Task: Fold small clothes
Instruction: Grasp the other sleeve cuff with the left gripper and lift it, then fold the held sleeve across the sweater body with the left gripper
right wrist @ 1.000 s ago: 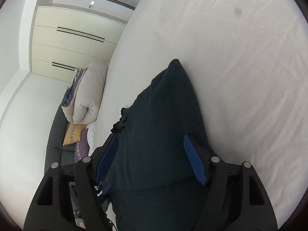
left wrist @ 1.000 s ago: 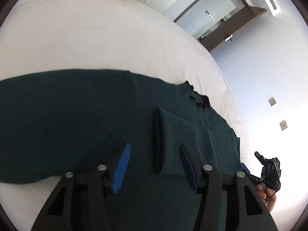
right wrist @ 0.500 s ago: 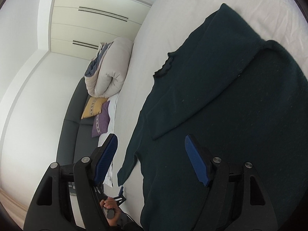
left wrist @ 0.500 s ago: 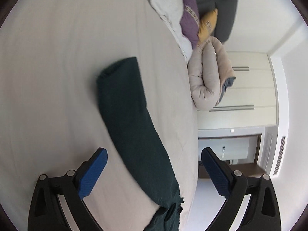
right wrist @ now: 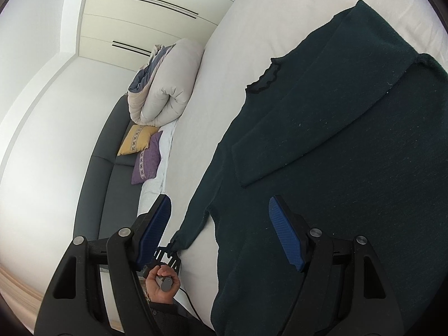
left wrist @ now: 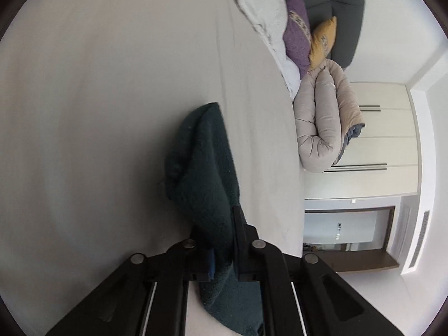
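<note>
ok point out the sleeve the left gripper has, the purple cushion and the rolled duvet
sleeve [left wrist: 204, 168], left wrist view, on the raised cloth ahead of the fingers
purple cushion [right wrist: 147, 158], right wrist view, on its middle
rolled duvet [left wrist: 322, 123], left wrist view, on the beige outer roll

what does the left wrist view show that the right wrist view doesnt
Only the left wrist view shows the left tool shut on the sweater's sleeve, lifted and bunched, plus a dark wood doorway.

Only the right wrist view shows the sweater body spread flat with one sleeve folded across it, its frilled neckline, the open right tool above it, and the person's hand.

Both show the white bed, rolled beige duvet, purple cushion, yellow cushion, grey sofa and cream wardrobe.
</note>
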The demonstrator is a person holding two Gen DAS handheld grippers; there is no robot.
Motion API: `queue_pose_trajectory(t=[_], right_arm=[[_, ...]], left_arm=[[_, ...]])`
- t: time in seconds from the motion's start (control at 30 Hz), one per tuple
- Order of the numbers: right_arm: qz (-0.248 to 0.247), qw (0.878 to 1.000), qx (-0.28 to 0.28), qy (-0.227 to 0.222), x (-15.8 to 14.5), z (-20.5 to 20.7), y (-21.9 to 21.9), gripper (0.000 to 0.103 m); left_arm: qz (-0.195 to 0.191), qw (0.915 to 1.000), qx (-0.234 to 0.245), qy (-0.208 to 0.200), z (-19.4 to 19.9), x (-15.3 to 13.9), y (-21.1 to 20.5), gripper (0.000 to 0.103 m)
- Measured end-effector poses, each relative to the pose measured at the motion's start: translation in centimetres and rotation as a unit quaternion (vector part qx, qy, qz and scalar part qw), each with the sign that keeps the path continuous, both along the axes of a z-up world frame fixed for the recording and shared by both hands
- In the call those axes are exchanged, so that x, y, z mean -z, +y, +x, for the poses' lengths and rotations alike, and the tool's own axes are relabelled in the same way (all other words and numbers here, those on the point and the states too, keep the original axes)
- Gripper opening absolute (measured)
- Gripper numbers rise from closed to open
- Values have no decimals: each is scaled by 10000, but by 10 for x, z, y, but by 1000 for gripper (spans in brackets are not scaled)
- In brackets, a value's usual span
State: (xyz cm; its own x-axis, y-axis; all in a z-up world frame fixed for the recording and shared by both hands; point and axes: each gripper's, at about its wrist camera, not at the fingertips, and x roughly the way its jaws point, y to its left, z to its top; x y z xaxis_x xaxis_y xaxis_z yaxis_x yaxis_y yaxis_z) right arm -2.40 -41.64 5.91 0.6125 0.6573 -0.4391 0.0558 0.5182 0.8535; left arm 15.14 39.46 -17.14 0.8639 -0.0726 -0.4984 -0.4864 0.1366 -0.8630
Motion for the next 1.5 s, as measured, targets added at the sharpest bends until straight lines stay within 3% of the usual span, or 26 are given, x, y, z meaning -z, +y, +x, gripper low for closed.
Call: queue_pose_trajectory(t=[0.07, 0.1, 0.13, 0.17, 0.2, 0.27, 0.33, 0.4, 0.43, 0.5, 0.57, 0.6, 0.63, 0.67, 0.7, 0.73, 0.77, 0.83, 0.93, 1.03, 1.13, 1.2, 1.23, 1.27, 1.4, 1.5], right_arm=[[7, 10000, 28, 30, 1, 0, -4, 72], [12, 10000, 47, 51, 4, 5, -5, 72], [5, 9999, 76, 81, 6, 8, -7, 72], [1, 9999, 103, 109, 9, 9, -9, 72], [12, 9999, 123, 116, 11, 10, -10, 72], [58, 9997, 180, 125, 16, 13, -13, 72], [135, 9995, 232, 167, 24, 19, -17, 72], [135, 9994, 228, 219, 29, 24, -18, 72], [83, 9993, 214, 280, 33, 28, -18, 72], [41, 9992, 141, 382, 39, 38, -17, 72], [6, 9987, 10, 516, 47, 50, -10, 72], [-30, 9982, -71, 595, 51, 57, -5, 72], [-42, 9977, -174, 654, 54, 64, 2, 72], [-23, 9972, -288, 691, 57, 71, 10, 72], [-13, 9966, -388, 730, 60, 79, 19, 72], [-24, 9957, -489, 782, 64, 86, 31, 72], [0, 9947, -612, 822, 67, 94, 42, 72], [128, 9920, -867, 906, 75, 110, 66, 72], [139, 9863, -1092, 1226, 90, 129, 99, 72], [-290, 9792, -1253, 1569, 100, 143, 127, 72], [-542, 9789, -1160, 1591, 105, 147, 138, 70], [-653, 9789, -1178, 1539, 105, 150, 142, 51], [-746, 9766, -1271, 1563, 105, 151, 145, 23], [-825, 9748, -1326, 1592, 104, 153, 146, 9], [-1371, 9757, -1378, 1007, 69, 147, 137, 8], [-1773, 9737, -1261, 673, 38, 146, 113, 7]], left_arm=[[910, 9951, 392, 54, 14, -36, -19, 7], [1457, 9870, 678, 51, 25, -57, -35, 7], [2004, 9742, 1038, 22, 38, -78, -58, 7], [2577, 9547, 1489, -3, 53, -98, -87, 7], [3147, 9281, 1988, -24, 69, -114, -123, 7], [4146, 8612, 2940, -21, 94, -132, -202, 8], [5006, 7850, 3650, -27, 105, -131, -282, 8], [5562, 7073, 4363, 82, 108, -108, -352, 8], [5640, 6829, 4641, 116, 108, -92, -375, 10], [5717, 6480, 5022, 313, 107, -57, -403, 17], [5855, 6302, 5080, 437, 102, -33, -413, 24], [5890, 6287, 5065, 357, 99, -35, -413, 31], [5712, 6344, 5200, 280, 100, -41, -410, 41], [5431, 6469, 5351, 189, 100, -47, -404, 65], [5206, 6643, 5363, 87, 97, -57, -396, 78], [5109, 6808, 5249, 4, 94, -66, -386, 81], [5058, 6909, 5166, -39, 87, -74, -381, 88], [4907, 7091, 5061, -145, 84, -90, -362, 90], [4459, 7456, 4929, -475, 75, -102, -328, 90], [4236, 7772, 4624, -528, 78, -98, -296, 90], [3669, 8185, 4404, -384, 97, -92, -263, 78], [3351, 8423, 4201, -433, 106, -91, -243, 78], [3338, 8491, 4076, -387, 108, -92, -234, 77], [3369, 8539, 3953, -324, 110, -92, -228, 76], [3276, 8659, 3768, -294, 115, -91, -213, 68], [3292, 8642, 3790, -340, 121, -91, -213, 53]])
